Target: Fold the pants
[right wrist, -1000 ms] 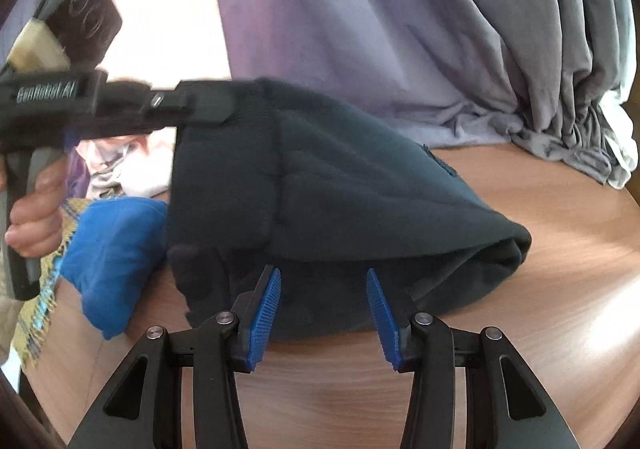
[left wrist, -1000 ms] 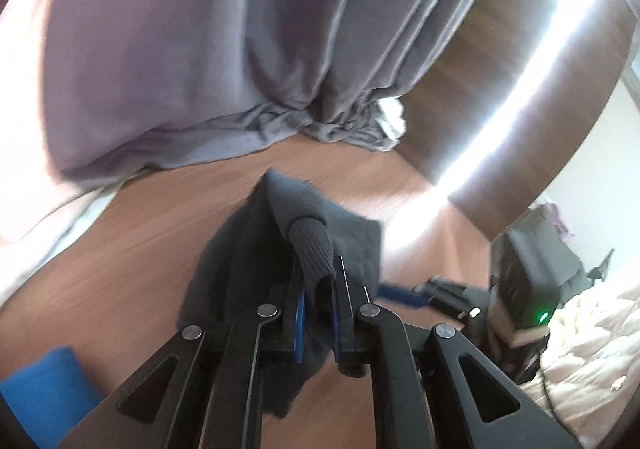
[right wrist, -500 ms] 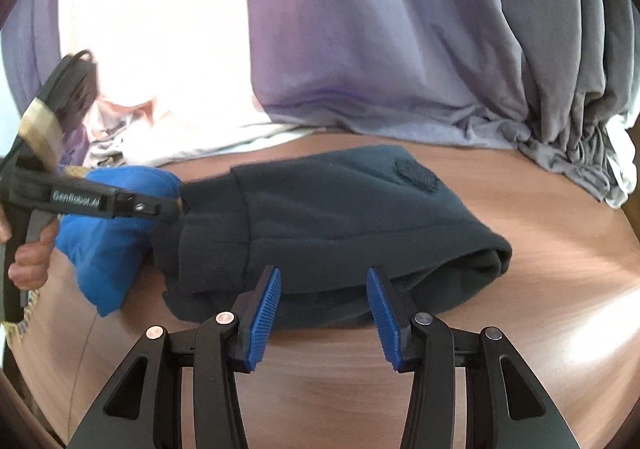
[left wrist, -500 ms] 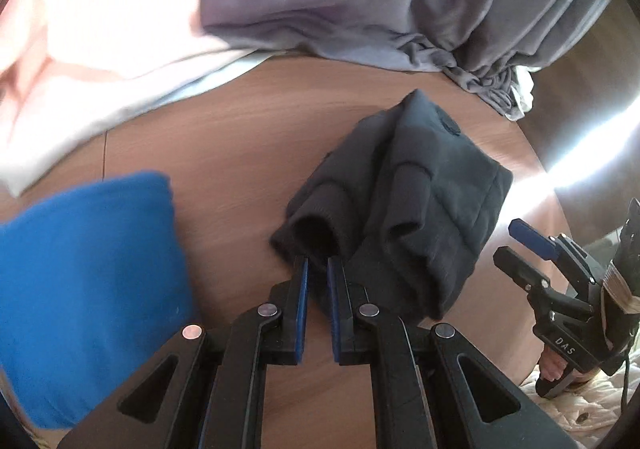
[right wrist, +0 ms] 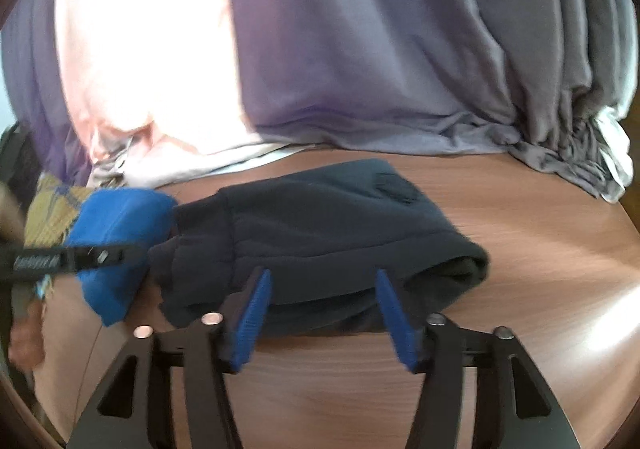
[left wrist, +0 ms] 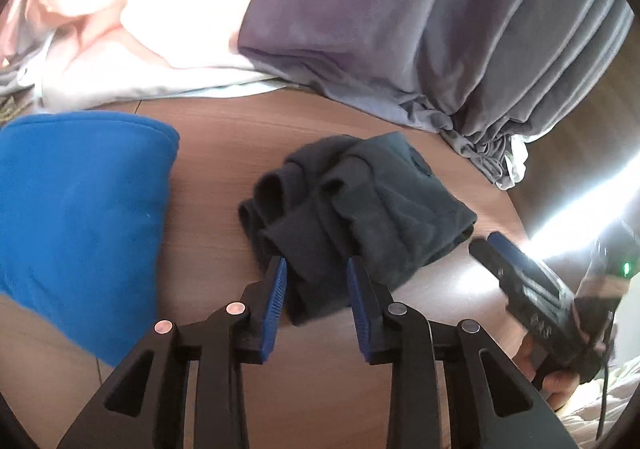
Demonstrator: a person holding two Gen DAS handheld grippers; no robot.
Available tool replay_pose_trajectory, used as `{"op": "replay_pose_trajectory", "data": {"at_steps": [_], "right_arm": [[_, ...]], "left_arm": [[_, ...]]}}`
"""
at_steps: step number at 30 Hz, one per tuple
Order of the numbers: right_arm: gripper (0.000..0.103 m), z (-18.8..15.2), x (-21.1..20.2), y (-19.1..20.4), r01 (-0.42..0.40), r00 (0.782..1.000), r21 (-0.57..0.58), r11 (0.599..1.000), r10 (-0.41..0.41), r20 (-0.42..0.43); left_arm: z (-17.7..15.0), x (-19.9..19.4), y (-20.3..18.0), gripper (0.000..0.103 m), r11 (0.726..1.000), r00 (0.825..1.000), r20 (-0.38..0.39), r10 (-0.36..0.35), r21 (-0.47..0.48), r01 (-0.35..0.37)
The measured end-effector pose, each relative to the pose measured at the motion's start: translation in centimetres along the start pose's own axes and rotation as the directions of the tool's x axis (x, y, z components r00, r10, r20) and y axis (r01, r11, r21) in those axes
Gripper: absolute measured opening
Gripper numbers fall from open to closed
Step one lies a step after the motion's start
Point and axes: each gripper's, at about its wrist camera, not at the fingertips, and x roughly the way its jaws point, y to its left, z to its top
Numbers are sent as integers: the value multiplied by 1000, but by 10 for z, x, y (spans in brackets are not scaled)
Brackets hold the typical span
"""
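Observation:
Dark grey pants (left wrist: 360, 209) lie folded in a thick bundle on the wooden table (left wrist: 224, 153); they also show in the right wrist view (right wrist: 320, 233). My left gripper (left wrist: 316, 269) is open, its blue pads on either side of the bundle's near cuff end. My right gripper (right wrist: 324, 281) is open wide just in front of the bundle's long folded edge, holding nothing. The right gripper also shows in the left wrist view (left wrist: 520, 273). The left gripper shows at the left of the right wrist view (right wrist: 76, 259).
A folded blue garment (left wrist: 76, 217) lies left of the pants, also seen in the right wrist view (right wrist: 116, 237). Grey-purple curtains (left wrist: 440, 29) and pale bedding (left wrist: 132, 29) lie along the table's far edge. A patterned cloth (right wrist: 52, 213) lies at far left.
My left gripper let go of the pants cuff and opened; the bundle now rests flat on the table. My right gripper stayed open and moved slightly closer to the folded edge.

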Motion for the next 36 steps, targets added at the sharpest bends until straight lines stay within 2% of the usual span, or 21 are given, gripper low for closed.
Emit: {"op": "replay_pose_trajectory", "data": {"at_steps": [4,7,10,12,14,18,22,24,26,31,34,36], "right_arm": [[58,-2,-1,-23,39,999,20,999,-39,7],[58,-6,1,-43,71,997,34,997,-71,1],[58,-11,8,-64,92,996,53,994,-91,-17],[58,-12,13,-72,109,994,45,993,-108,-27],[58,-13,18,-78,99,995,43,994,-97,-38],[58,-16,36,-87,104,991,11,995,-103,-81],[58,-14,49,-96,77,993,3,997,-76,-87],[58,-11,52,-98,64,994,5,998,-63,-87],[58,-8,55,-99,55,996,-1,998,-55,-77],[58,-3,72,-94,85,991,-66,994,-92,-97],[58,0,70,-93,121,988,-84,989,-129,-86],[58,-1,64,-91,159,984,-91,983,-165,-63]], "left_arm": [[-12,4,-24,32,1000,999,48,-18,17,17],[-13,14,-27,37,999,996,87,8,-54,-4],[-15,27,-26,39,992,996,83,32,-126,-21],[-19,35,-26,39,986,998,61,22,-165,-12],[-20,42,-27,43,982,999,49,11,-187,-1],[-20,50,-30,48,975,996,63,63,-217,-48],[-20,58,-30,48,967,995,56,84,-245,-68],[-21,58,-29,33,962,993,65,102,-261,-81],[-23,57,-26,22,956,992,70,105,-281,-81],[-25,40,-28,11,945,988,118,104,-320,-61],[-25,22,-31,11,932,965,157,210,-329,-149],[-24,25,-24,11,924,964,126,234,-338,-180]]}}
